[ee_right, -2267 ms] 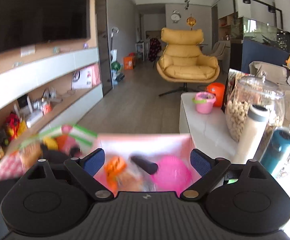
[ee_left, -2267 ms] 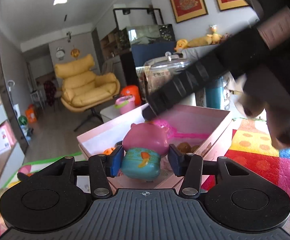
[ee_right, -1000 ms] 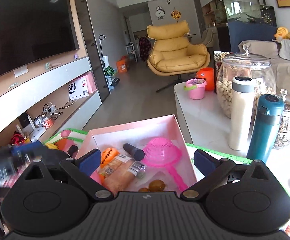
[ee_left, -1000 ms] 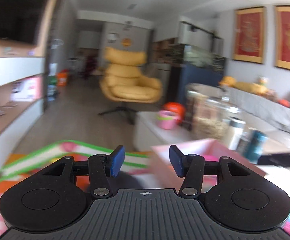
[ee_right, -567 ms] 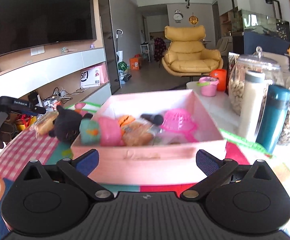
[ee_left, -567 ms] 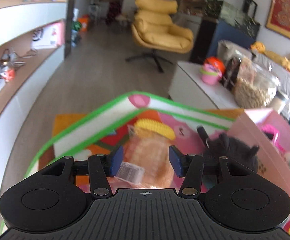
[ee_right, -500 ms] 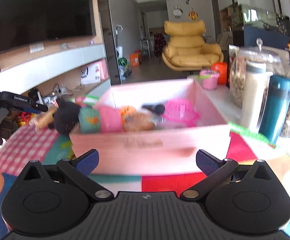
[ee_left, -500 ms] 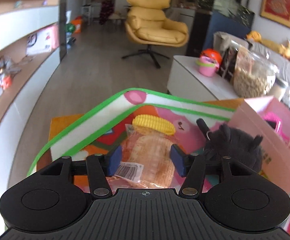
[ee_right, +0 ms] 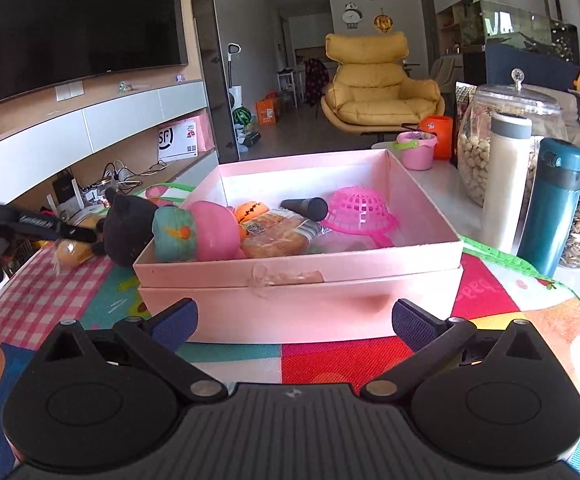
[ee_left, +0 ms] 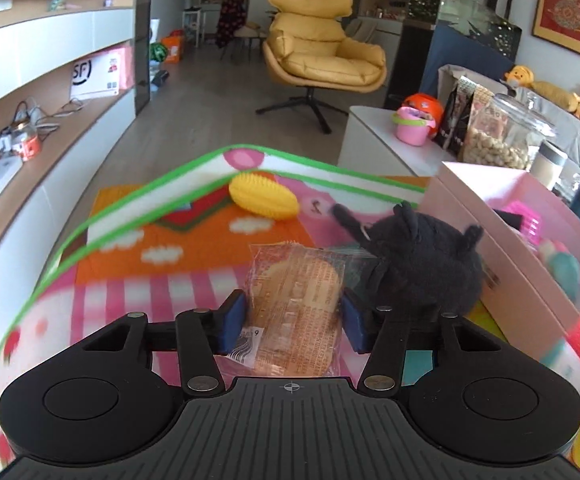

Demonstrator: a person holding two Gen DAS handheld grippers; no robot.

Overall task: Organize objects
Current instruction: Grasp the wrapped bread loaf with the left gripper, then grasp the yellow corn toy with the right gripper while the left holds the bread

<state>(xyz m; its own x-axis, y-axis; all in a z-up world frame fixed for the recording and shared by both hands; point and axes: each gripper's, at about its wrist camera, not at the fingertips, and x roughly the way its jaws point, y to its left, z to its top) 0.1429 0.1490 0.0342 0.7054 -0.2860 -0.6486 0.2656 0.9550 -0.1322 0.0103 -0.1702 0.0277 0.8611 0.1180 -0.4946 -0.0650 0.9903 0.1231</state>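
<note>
Between the left claw (ee_left: pixel 293 322) fingers: a wrapped bread packet (ee_left: pixel 295 304), lying flat on the play mat (ee_left: pixel 138 288). Blue pads sit just beside the packet's two edges, jaws partly open; cannot tell if they touch the wrapper, no firm clamp visible. Just right of that claw and slightly ahead: black plush toy (ee_left: pixel 421 264), resting against the outer wall of the pink box (ee_left: pixel 501 252). Further ahead of the left claw, slightly left: yellow corn-shaped toy (ee_left: pixel 264 197) on the mat, near the green border, well apart from the packet. Right claw (ee_right: pixel 294 323) is spread wide and holds nothing; it hovers low over the mat, fingers framing the box's near wall. Inside the box, ahead of the right claw: teal-and-pink plush (ee_right: pixel 196 234) at the near-left, leaning on the wall; a bread packet (ee_right: pixel 278 236) beside it; an orange toy (ee_right: pixel 252 210) and a dark cylinder (ee_right: pixel 305 207) behind; a pink strainer (ee_right: pixel 359 210) to the right. Left of the box in the right view: the black plush again, with the left claw's arm reaching in from the left edge. Right of the box, on the white tabletop (ee_right: pixel 441 184): white bottle (ee_right: pixel 505 180), teal bottle (ee_right: pixel 551 208), big glass jar (ee_right: pixel 485 128) behind them. Far back: pink toy bucket (ee_right: pixel 415 150), yellow armchair (ee_right: pixel 381 88).
</note>
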